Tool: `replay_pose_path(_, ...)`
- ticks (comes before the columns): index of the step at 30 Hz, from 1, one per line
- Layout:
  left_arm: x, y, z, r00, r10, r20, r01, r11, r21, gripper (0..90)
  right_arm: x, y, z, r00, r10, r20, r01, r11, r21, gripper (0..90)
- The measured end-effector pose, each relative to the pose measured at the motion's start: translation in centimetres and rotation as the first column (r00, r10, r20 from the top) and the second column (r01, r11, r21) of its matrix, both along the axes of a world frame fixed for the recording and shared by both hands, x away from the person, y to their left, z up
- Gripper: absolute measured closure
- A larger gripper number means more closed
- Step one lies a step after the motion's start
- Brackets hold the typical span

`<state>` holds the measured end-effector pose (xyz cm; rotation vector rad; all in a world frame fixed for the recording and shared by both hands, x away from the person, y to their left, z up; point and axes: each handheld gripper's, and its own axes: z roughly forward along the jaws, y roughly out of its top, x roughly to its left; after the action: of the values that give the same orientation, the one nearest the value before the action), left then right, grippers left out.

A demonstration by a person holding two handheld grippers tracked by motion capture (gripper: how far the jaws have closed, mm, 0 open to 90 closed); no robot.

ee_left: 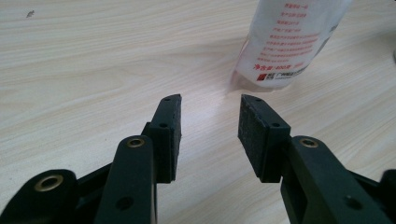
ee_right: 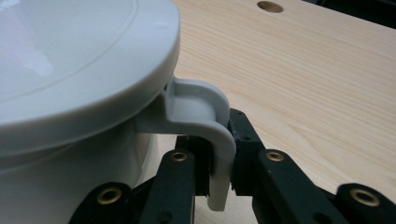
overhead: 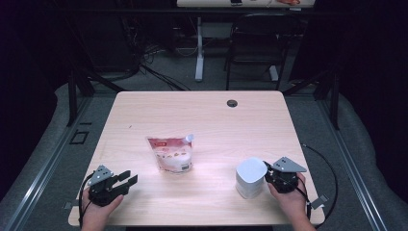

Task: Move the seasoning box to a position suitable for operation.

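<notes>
A white lidded container [overhead: 250, 177] stands upright on the wooden table [overhead: 202, 110] at the front right. Its lid [ee_right: 70, 60] is on, and its curved handle [ee_right: 205, 121] sticks out toward my right gripper [overhead: 270, 176], which is shut on that handle [ee_right: 219, 158]. A soft pouch with red print and a spout [overhead: 171, 153] stands near the table's middle; its lower part [ee_left: 289, 42] rises a little ahead of my left gripper [ee_left: 210, 105]. My left gripper [overhead: 127, 179] rests at the front left, open, with nothing between its jaws.
A round cable hole [overhead: 232, 103] lies near the table's far edge, also seen in the right gripper view [ee_right: 270, 6]. Beyond the table stand a dark chair [overhead: 255, 45] and a white desk leg [overhead: 199, 48]. Cables trail off the table's front corners.
</notes>
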<state>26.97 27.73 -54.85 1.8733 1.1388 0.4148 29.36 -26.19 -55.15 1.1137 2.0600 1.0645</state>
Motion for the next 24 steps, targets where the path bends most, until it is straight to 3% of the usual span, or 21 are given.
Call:
replay_pose_path(13,-0.1,-1.0,0.1,0.9994,-0.033,0.01,0.033,0.9993,0.017,59.3,0.5,3.4,0.1,0.9964,0.084,0.012,-0.084,0.996,-0.013,81.4)
replay_pose_path(24,0.0,-1.4,0.1,0.9994,-0.033,0.013,0.032,0.9995,0.005,59.1,0.9,5.6,0.1,0.9905,0.135,0.024,-0.135,0.991,-0.006,80.8)
